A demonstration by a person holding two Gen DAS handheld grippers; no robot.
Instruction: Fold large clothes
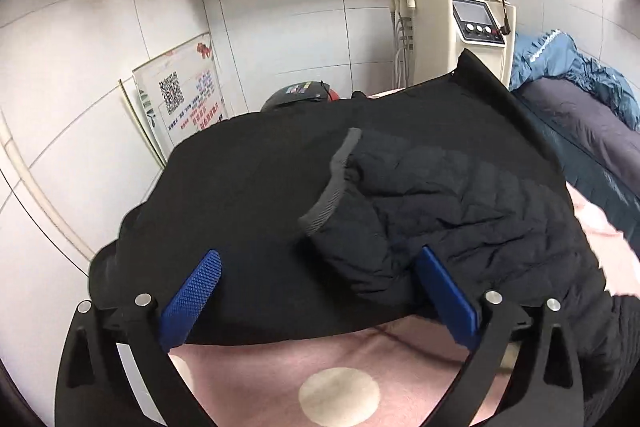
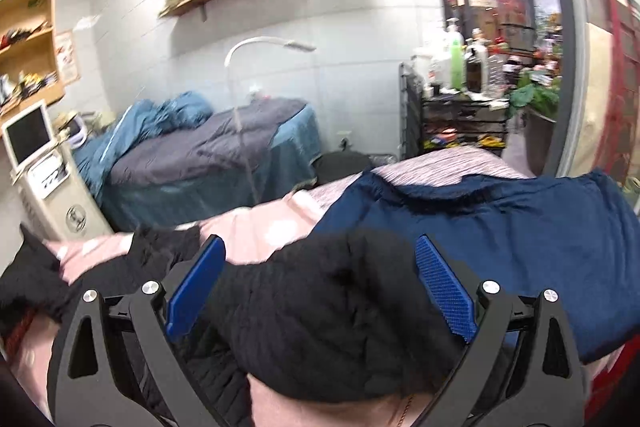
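A large black quilted jacket (image 1: 360,167) lies spread on a pink bed cover (image 1: 280,363). One sleeve with a grey knit cuff (image 1: 332,183) is folded across its body. My left gripper (image 1: 320,291) is open over the jacket's near hem, its blue pads (image 1: 196,291) on either side of the fabric. In the right wrist view a bunched black part of the jacket (image 2: 320,315) lies between the wide-open fingers of my right gripper (image 2: 320,283). I cannot tell whether the pads touch the cloth.
A navy garment (image 2: 500,235) lies on the pink bed (image 2: 440,163) beyond the right gripper. A white machine with a screen (image 1: 452,3) stands past the jacket. A second bed with blue-grey bedding (image 2: 208,151) lies across a gap. A trolley of bottles (image 2: 460,99) stands by the doorway.
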